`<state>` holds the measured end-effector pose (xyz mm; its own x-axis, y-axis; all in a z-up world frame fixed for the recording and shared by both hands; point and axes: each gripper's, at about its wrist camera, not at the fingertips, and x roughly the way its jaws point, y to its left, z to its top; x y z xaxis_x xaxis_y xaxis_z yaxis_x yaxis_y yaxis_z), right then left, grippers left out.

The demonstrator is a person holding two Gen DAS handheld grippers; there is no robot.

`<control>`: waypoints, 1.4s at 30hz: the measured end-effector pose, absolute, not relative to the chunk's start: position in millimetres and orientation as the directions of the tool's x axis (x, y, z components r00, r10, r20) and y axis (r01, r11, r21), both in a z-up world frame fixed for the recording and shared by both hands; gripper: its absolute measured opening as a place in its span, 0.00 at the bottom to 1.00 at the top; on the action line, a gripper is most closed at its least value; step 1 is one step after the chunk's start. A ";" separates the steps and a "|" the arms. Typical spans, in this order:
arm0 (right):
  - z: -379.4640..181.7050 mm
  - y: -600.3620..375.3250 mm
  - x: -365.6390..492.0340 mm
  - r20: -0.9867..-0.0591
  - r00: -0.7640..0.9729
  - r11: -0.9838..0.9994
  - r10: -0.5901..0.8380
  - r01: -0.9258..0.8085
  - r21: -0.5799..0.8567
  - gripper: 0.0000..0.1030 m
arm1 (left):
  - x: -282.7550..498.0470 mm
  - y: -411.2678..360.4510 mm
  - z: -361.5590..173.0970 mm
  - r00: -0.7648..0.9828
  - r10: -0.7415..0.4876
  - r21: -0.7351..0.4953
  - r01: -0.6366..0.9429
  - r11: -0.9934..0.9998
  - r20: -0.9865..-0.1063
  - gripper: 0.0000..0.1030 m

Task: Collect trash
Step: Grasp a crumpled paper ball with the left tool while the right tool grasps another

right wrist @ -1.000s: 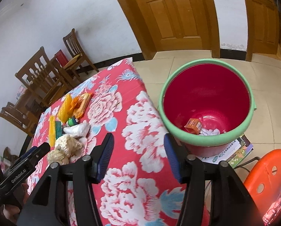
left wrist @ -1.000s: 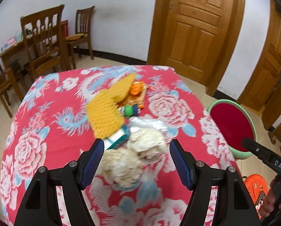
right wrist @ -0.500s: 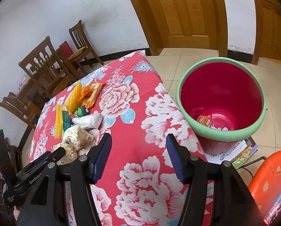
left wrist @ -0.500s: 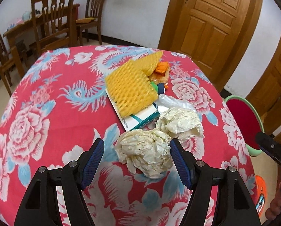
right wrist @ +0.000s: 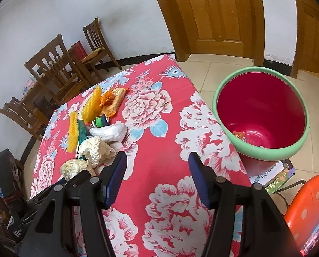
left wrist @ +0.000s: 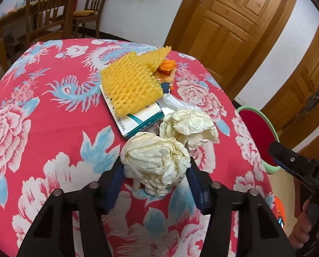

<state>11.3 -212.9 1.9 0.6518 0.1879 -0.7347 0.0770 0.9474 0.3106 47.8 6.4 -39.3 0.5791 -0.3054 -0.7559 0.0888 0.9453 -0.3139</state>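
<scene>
Left wrist view: I had the left gripper [left wrist: 156,171] pinching the nearer paper ball [left wrist: 156,162] at lower centre of the frame, both pads pressed into its sides.
Lift: I could not tell whether the ball was off the tablecloth [left wrist: 41,132].
Right wrist view: I held the right gripper [right wrist: 157,172] spread with nothing between its fingers, low in the frame over the cloth.
Bin: the red bin [right wrist: 261,115] stood on the floor at the right of the frame, beside the table edge.
Done: one orange wrapper [right wrist: 238,136] and little else lay in the bin.
Left: a second paper ball [left wrist: 189,126], a plastic bag [right wrist: 109,131], a medicine box [left wrist: 138,117], two yellow foam nets [left wrist: 131,87], a snack packet [right wrist: 114,100].
Progress: I judged it early, most trash uncollected.
</scene>
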 end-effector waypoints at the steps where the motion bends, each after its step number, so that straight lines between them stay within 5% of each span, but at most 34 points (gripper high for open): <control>1: 1.9 -211.8 11.5 -0.735 0.652 0.948 0.189 0.075 0.311 0.59 | 46.7 6.2 -38.1 0.581 -0.306 -0.312 0.093 0.946 -0.754 0.50; 33: -22.8 -103.0 72.6 -0.773 0.546 0.945 0.322 -0.134 0.299 0.59 | 39.9 83.6 -14.1 0.677 -0.153 -0.278 -0.079 0.957 -0.720 0.49; 36: -26.5 -102.0 74.5 -0.777 0.537 0.943 0.329 -0.138 0.304 0.38 | 40.4 83.8 -14.1 0.677 -0.152 -0.278 -0.081 0.957 -0.720 0.49; 42: -21.6 -104.3 66.1 -0.764 0.548 0.939 0.342 -0.165 0.302 0.26 | 39.7 81.7 -11.4 0.682 -0.157 -0.276 -0.069 0.959 -0.715 0.49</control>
